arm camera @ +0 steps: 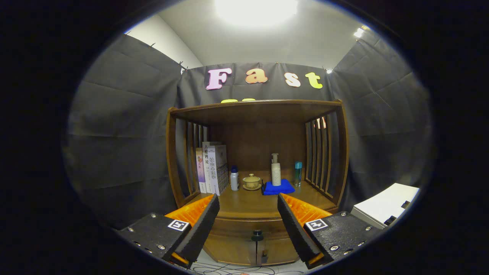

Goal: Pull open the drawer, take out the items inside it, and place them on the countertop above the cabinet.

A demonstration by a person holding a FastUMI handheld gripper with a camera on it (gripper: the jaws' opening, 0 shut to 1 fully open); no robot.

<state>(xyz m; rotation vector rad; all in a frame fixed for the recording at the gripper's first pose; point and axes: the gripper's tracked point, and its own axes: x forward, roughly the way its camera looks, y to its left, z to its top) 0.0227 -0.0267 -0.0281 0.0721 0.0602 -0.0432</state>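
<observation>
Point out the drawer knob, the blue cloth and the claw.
drawer knob (257, 233), gripper view, its dark round head.
blue cloth (278, 188), gripper view, its folded top.
claw (248, 214), gripper view, midway between its open fingertips.

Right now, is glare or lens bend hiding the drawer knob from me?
Gripper view: ceiling light blows out, but glare stays off the cabinet. Fisheye bows its posts. The drawer knob sits dim yet sharp, between and beyond the open claw.
</observation>
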